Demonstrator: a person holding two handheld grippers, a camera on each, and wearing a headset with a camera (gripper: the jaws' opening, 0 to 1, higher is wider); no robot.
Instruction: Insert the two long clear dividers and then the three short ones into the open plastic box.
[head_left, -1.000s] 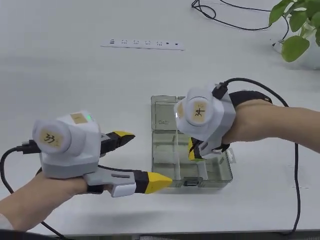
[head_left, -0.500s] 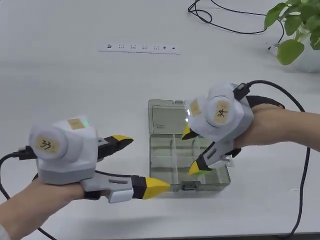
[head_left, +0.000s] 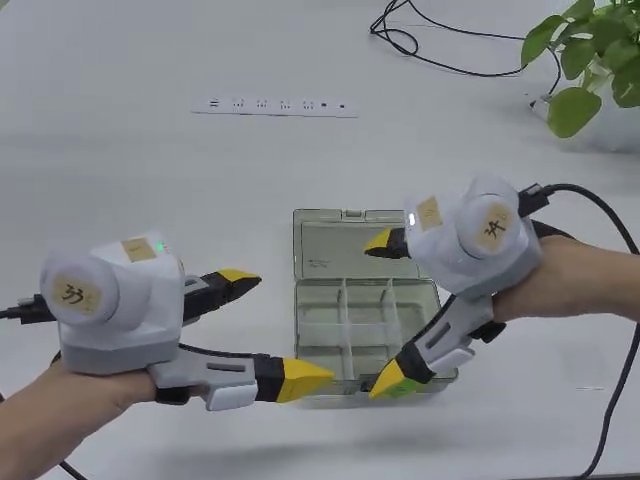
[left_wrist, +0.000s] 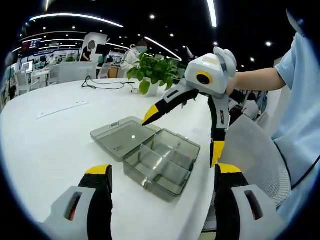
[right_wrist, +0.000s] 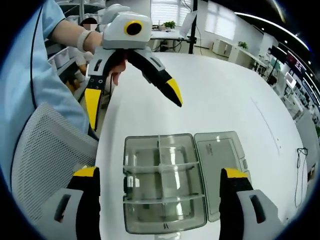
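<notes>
The open clear plastic box (head_left: 330, 355) lies on the white table, its lid (head_left: 340, 245) folded flat behind the tray. Clear dividers (head_left: 366, 321) stand in the tray and split it into several compartments; the same grid of dividers (right_wrist: 159, 168) shows in the right gripper view. My right gripper (head_left: 382, 310) hovers over the tray's right side, open wide, with one tip over the lid and one at the front edge. My left gripper (head_left: 272, 328) hangs open just left of the box. In the left gripper view, the box (left_wrist: 131, 140) lies ahead of the left gripper (left_wrist: 162, 170). Both grippers are empty.
A white power strip (head_left: 275, 104) lies at the back of the table. Black cables (head_left: 440, 55) and a green plant (head_left: 585, 60) are at the back right. A mesh chair (right_wrist: 50, 150) stands at the table's near edge.
My right gripper has risen out of the tray, drawn back toward the front right and opened wide. The left gripper has held nearly still.
</notes>
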